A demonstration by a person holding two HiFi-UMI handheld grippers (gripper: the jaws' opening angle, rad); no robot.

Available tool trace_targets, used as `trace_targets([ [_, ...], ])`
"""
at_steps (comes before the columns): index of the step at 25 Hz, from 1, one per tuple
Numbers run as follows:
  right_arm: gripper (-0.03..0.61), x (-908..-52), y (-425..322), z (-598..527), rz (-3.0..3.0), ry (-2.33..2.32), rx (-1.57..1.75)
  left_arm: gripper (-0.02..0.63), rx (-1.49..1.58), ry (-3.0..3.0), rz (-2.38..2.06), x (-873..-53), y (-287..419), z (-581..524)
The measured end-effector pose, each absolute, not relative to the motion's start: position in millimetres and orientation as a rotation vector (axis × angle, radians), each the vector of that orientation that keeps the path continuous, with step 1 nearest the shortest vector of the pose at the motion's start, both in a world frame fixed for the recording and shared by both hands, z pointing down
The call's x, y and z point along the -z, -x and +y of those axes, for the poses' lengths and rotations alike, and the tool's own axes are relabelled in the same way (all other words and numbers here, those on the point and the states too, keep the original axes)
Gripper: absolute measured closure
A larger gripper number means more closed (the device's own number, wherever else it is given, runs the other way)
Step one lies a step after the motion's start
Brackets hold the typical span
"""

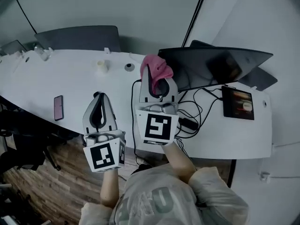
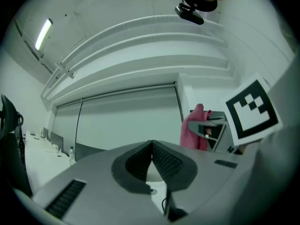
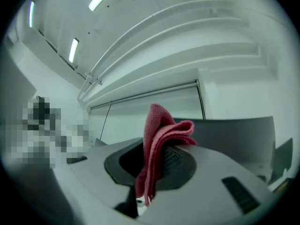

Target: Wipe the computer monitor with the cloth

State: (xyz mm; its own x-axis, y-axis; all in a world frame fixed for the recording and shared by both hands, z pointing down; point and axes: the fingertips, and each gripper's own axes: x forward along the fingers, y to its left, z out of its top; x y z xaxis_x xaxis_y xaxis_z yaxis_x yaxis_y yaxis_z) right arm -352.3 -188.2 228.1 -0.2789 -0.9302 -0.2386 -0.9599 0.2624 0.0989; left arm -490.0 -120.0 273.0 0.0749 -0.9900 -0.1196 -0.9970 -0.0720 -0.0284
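A dark computer monitor (image 1: 220, 65) stands on the white desk (image 1: 70, 76) at the right, its screen facing me. My right gripper (image 1: 158, 78) is shut on a pink cloth (image 1: 156, 67), held up just left of the monitor's left edge. In the right gripper view the cloth (image 3: 159, 144) hangs folded between the jaws with the monitor (image 3: 234, 135) behind it. My left gripper (image 1: 99, 95) is shut with nothing in it, raised over the desk's front edge. In the left gripper view its jaws meet, and the cloth (image 2: 194, 128) shows off to the right.
A phone (image 1: 58, 107) lies on the desk at the left. A small cup (image 1: 102, 66) and a round grommet (image 1: 129, 67) sit further back. A tablet (image 1: 237, 103) lies at the right, and black cables (image 1: 194, 109) run below the monitor. Grey chairs (image 1: 79, 36) stand behind the desk.
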Motion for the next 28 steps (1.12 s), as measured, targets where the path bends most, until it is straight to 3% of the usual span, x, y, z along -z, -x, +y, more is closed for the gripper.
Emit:
trace_targets([
  [14, 0.525, -137, 333, -162, 2.462, 1.511, -0.443, 0.598, -0.211, 2.205, 1.966, -229, 462, -122],
  [16, 0.525, -110, 329, -153, 2.525, 1.483, -0.698, 0.598, -0.212, 2.205, 1.956, -224, 459, -124],
  [19, 0.525, -79, 320, -149, 2.512, 1.584, -1.384, 0.598, -0.234, 2.209, 1.931, -216, 455, -126],
  [23, 0.525, -97, 326, -161, 2.484, 1.533, -2.203, 0.598, -0.247, 2.224, 1.932, -219, 449, -127],
  [28, 0.525, -160, 339, -174, 2.721, 1.205, -2.563, 0.598, -0.24, 2.246, 1.936, -228, 442, -124],
])
